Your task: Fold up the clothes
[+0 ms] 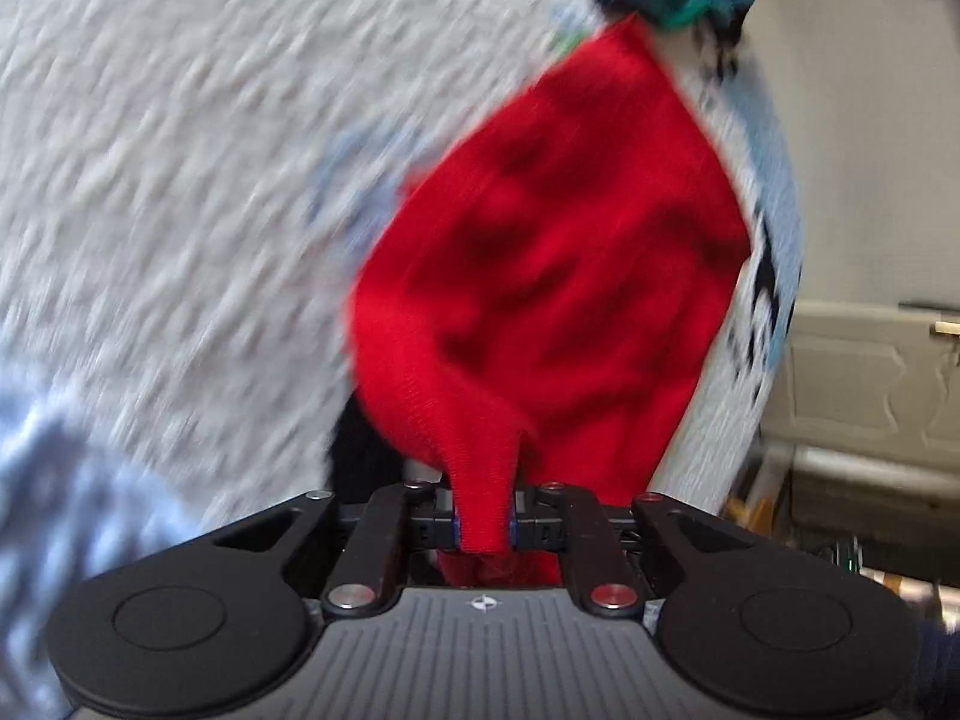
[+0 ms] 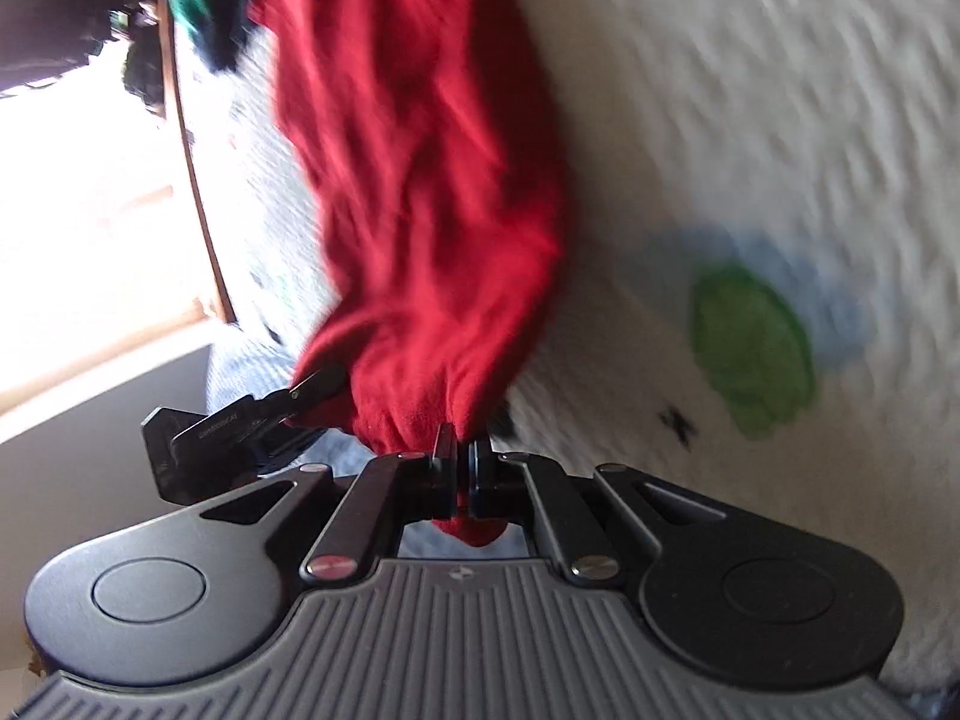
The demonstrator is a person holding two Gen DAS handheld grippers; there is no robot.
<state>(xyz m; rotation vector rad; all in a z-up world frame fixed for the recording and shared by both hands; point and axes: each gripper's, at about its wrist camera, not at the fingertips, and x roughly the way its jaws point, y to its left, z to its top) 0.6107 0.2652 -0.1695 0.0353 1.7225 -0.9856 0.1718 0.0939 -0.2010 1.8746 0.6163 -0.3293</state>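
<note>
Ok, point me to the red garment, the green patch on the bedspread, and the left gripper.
red garment (image 1: 558, 252), left wrist view, middle of the hanging cloth.
green patch (image 2: 753, 348), right wrist view, centre of the patch on the white bedspread.
left gripper (image 1: 483, 531), left wrist view, between the fingertips, pinching red fabric.

Small pale lettering runs along the left gripper (image 2: 312, 387) body in the right wrist view, too blurred to read; nothing else bears writing.
</note>
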